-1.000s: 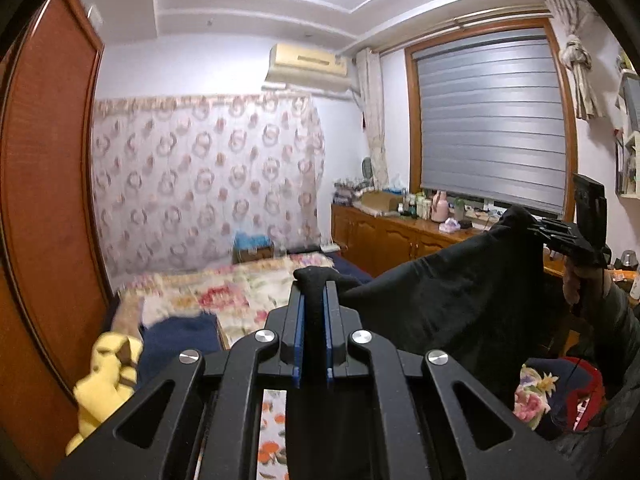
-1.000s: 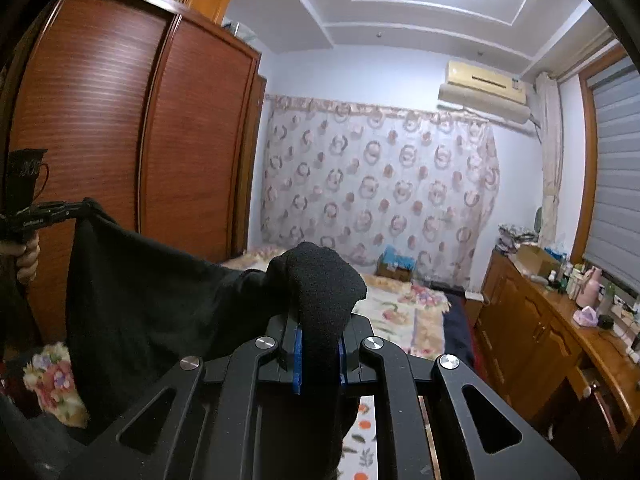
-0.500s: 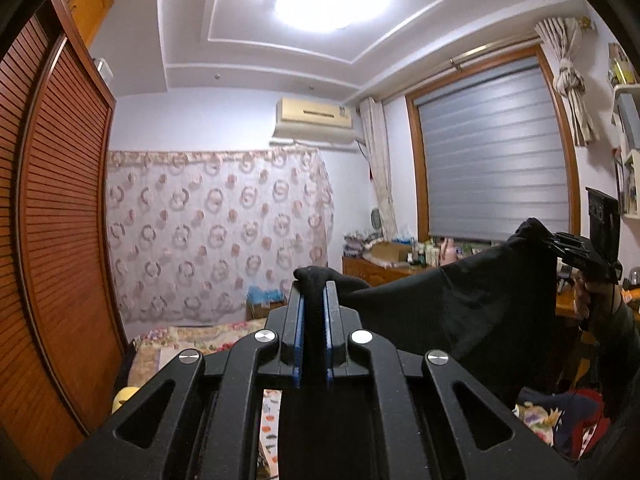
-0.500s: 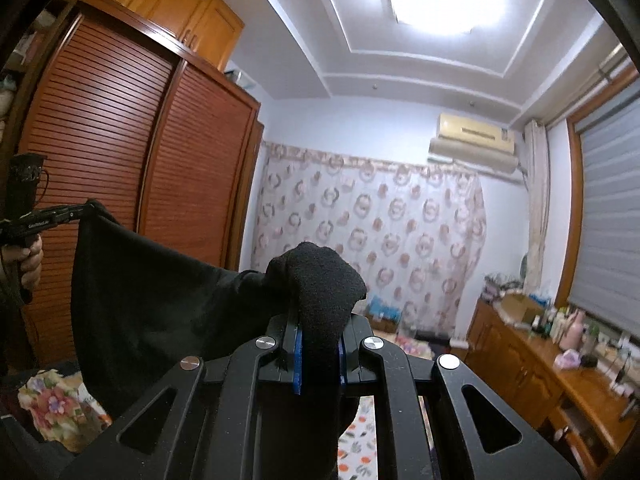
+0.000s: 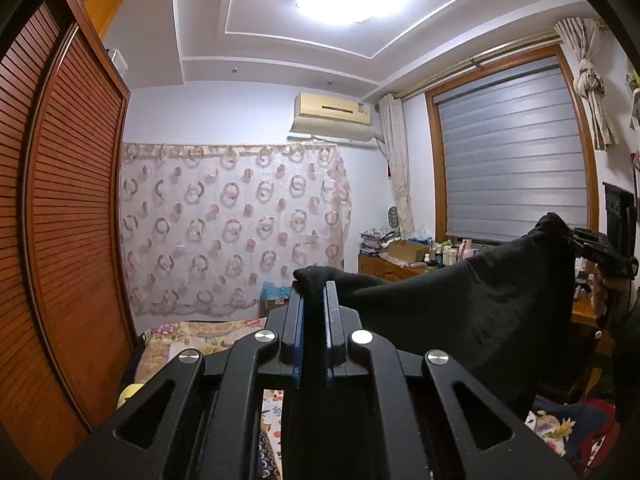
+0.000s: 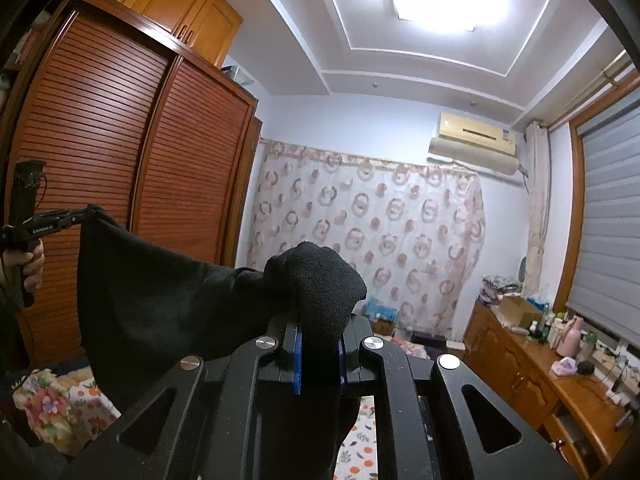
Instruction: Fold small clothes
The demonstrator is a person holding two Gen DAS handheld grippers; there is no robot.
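A black garment (image 5: 472,312) hangs stretched in the air between my two grippers. My left gripper (image 5: 315,284) is shut on one top corner of it. My right gripper (image 6: 320,320) is shut on the other top corner, where the cloth (image 6: 160,300) bunches over the fingers. In the left wrist view the right gripper (image 5: 576,240) shows at the far right, held by a hand. In the right wrist view the left gripper (image 6: 86,213) shows at the far left. The garment's lower edge is hidden behind the gripper bodies.
A bed with a floral cover (image 5: 200,336) lies below. A wooden louvred wardrobe (image 6: 120,160) stands at the left. A wooden dresser (image 6: 560,376) with bottles runs under the shuttered window (image 5: 512,168). A patterned curtain (image 5: 228,224) covers the far wall.
Both grippers have tilted and risen with the garment; more ceiling and less bed show in both views. The garment stays stretched between them.
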